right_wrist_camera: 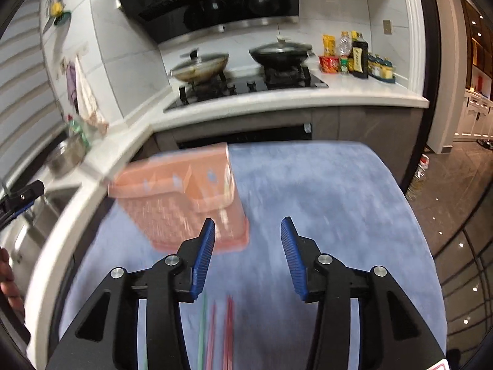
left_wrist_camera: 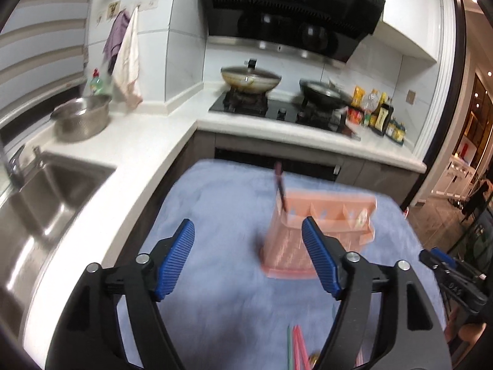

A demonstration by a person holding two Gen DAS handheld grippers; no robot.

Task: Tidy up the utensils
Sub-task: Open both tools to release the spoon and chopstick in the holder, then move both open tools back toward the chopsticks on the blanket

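Chopsticks (right_wrist_camera: 215, 333), green, pink and red, lie on the blue cloth (right_wrist_camera: 323, 185) of the desk, just below the right gripper (right_wrist_camera: 248, 246), long axes running away toward the pink holder (right_wrist_camera: 181, 203). Its fingers stand apart, empty. The left gripper (left_wrist_camera: 248, 252) is also spread and empty, facing the holder, where one dark utensil (left_wrist_camera: 281, 188) already stands. The right gripper looks nearer; I judge it must descend and close across the sticks.

Right gripper (right_wrist_camera: 248, 246) jaws spread, empty; pink holder (right_wrist_camera: 181, 197) ahead-left; chopsticks (right_wrist_camera: 215, 330) below on blue cloth (right_wrist_camera: 323, 191).
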